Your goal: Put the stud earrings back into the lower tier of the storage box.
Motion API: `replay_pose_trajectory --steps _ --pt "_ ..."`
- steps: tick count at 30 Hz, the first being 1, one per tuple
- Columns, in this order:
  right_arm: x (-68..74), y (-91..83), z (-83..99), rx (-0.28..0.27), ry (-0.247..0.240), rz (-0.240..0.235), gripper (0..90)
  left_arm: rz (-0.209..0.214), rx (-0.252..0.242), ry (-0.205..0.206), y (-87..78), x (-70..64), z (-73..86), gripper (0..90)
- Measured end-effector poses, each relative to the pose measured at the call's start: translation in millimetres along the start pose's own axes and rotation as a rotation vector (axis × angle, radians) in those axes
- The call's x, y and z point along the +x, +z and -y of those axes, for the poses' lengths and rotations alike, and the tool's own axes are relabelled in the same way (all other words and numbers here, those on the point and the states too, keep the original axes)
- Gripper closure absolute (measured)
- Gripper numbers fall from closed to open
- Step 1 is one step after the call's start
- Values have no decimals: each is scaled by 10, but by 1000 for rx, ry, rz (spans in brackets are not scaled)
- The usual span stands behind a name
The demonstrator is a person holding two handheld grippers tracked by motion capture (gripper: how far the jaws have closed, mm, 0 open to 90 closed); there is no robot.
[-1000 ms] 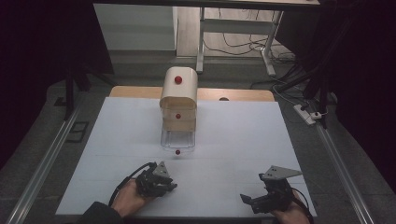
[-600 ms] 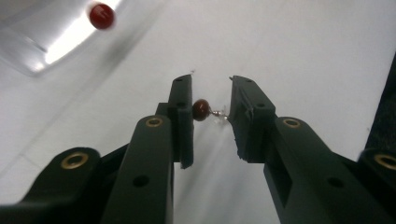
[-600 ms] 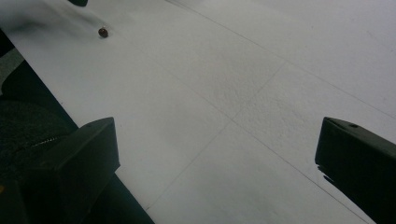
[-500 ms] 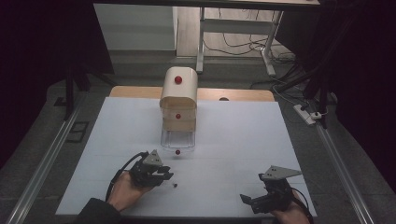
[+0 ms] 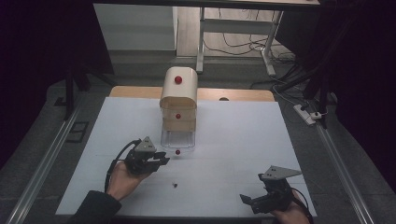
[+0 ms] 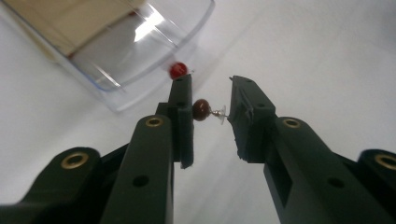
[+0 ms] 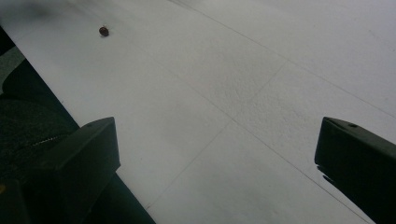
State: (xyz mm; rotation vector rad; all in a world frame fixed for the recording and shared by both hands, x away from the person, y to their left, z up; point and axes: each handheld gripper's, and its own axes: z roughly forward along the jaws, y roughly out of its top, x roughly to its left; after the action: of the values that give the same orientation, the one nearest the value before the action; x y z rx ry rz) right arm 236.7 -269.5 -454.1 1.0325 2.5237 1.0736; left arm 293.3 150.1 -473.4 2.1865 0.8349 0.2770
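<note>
At the table's near right corner the right gripper (image 5: pixel 261 201) rests wide open, holding nothing. A second earring (image 5: pixel 175 185) lies loose near the front edge. Farther in, the left gripper (image 6: pixel 210 109) carries an earring (image 6: pixel 201 109) between part-closed jaws toward the open clear drawer (image 5: pixel 177 138); the drop looks unfinished.

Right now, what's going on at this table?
A person works with two hand-held grippers beside a small drawer box whose clear bottom drawer is pulled out. The left gripper holds a small dark bead earring between its jaws, close to the drawer's red knob. A second earring lies on the white table. The right gripper rests open near the front edge.
</note>
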Motion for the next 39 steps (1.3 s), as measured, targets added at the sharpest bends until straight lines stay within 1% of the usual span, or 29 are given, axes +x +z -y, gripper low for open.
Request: replay_pose_trajectory --steps 1,6,10,11,13,14,16,18,21,24,26,28,30,33,36,39 --pt "1 1 -1 1 0 0 0 -13 -16 -13 -5 55 -27 702" --pt "7 6 -4 8 -2 3 9 -31 -44 -41 12 170 -78 702" --pt "3 5 -2 6 0 1 9 -50 -45 -47 70 245 -123 702" --pt "1 5 -1 4 0 0 9 -48 -48 -54 91 267 -139 702" --pt "-5 7 -4 6 6 -4 9 -31 -63 -77 144 314 -183 702" --pt "-10 12 -6 11 11 -6 9 -31 -64 -82 177 331 -209 702" --pt "-16 18 -5 18 11 -11 9 -36 -53 -73 247 352 -253 701" --pt "-16 8 -2 6 18 -13 8 -40 -46 -70 312 372 -294 701" --pt "-42 15 -2 13 36 -21 5 -66 -37 -62 395 405 -356 699" --pt "-42 -10 8 -12 45 -17 0 -74 -25 -74 480 446 -362 695" --pt "-53 -10 8 -10 54 -19 0 -74 -22 -79 528 469 -363 685" --pt "-56 -7 8 -8 59 -22 0 -91 -16 -75 550 467 -365 605" --pt "-51 -14 9 -10 51 -17 0 -89 -17 -74 542 462 -366 585" --pt "-50 -3 7 -5 48 -21 0 -89 -22 -75 514 451 -382 521" --pt "-45 -8 7 -10 45 -22 0 -68 -14 -83 494 430 -392 466" --pt "-53 4 4 -1 49 -27 0 -68 -10 -65 461 388 -408 392"
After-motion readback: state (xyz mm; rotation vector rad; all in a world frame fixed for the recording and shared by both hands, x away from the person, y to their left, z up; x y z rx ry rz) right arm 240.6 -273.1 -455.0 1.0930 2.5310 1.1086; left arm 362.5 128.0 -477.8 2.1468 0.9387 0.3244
